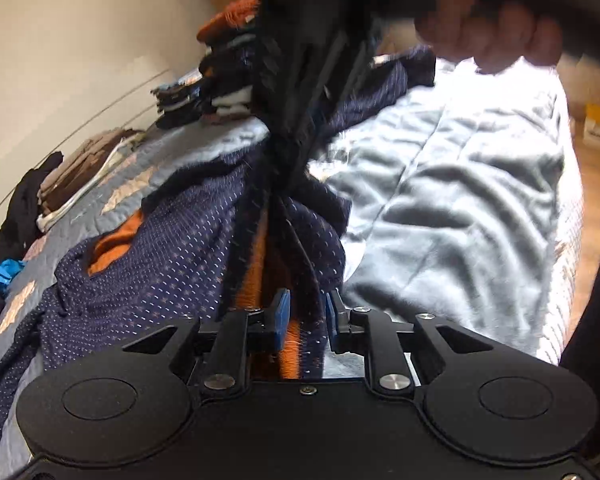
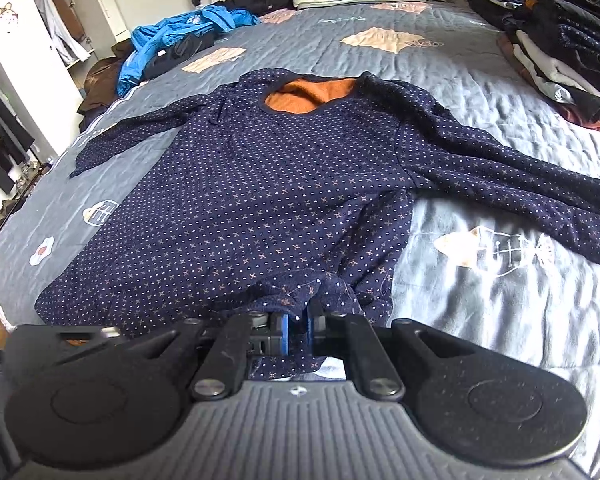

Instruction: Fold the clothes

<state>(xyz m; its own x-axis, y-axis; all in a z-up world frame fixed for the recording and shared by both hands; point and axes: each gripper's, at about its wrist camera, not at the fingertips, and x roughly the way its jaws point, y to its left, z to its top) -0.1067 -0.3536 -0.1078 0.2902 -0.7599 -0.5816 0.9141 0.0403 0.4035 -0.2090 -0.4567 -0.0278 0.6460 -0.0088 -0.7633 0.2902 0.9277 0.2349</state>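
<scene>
Left wrist view: the left gripper (image 1: 306, 316) sits low over the bed (image 1: 440, 200), jaws narrowly apart with a bunched fold of the navy top (image 1: 160, 248) running between the blue pads (image 1: 281, 316). Whether the pads press the cloth cannot be told; a gap shows on the left side. The orange lining (image 1: 256, 280) shows where the fabric is gathered. The right gripper (image 1: 312, 92) stands ahead, gripped by a hand (image 1: 488, 36), its fingers pinching the same fold, probably to hold the hem taut.

Right wrist view: the right gripper (image 2: 298, 332) is clamped on the hem of the navy top (image 2: 240, 200), pads nearly together. The garment lies flat, face up, sleeves spread, a layout that suits folding. Folded stacks (image 2: 560, 52) sit along the far edge, well apart.
</scene>
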